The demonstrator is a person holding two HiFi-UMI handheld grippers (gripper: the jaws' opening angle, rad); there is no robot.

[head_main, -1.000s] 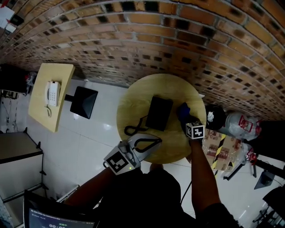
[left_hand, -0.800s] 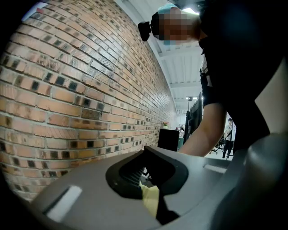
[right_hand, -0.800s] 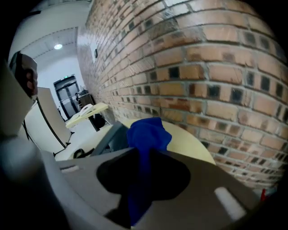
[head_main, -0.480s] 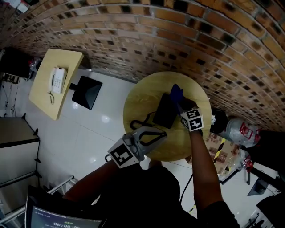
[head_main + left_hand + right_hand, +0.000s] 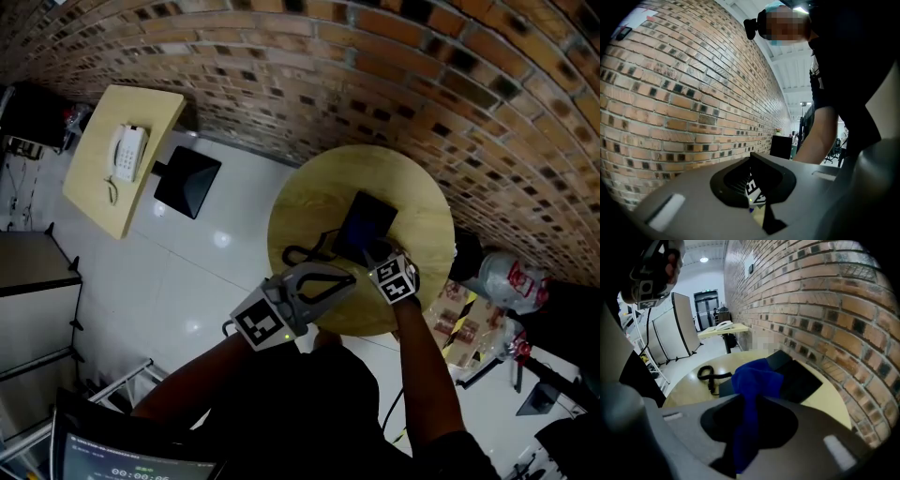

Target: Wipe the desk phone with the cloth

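Observation:
A black desk phone [image 5: 367, 223] lies on the round wooden table [image 5: 427, 234], its coiled cord [image 5: 302, 255] trailing left. My right gripper [image 5: 373, 251] reaches over the phone's near end, shut on a blue cloth [image 5: 757, 378] that is bunched on top of the phone [image 5: 804, 378]. In the head view the cloth is hidden under that gripper. The cord [image 5: 708, 373] curls on the table [image 5: 689, 385] to the left. My left gripper [image 5: 349, 277] hovers over the table's near edge, tips together, nothing in it.
A brick wall [image 5: 394, 84] runs close behind the table. To the far left stands a yellow side table [image 5: 94, 192] with a white phone [image 5: 127, 153], and a black base [image 5: 187, 183] on the white floor. Bags and clutter [image 5: 487, 281] sit at the right.
My right gripper has swept the blue cloth from the phone's right side over its top and toward its near end. The left gripper has stayed by the near edge.

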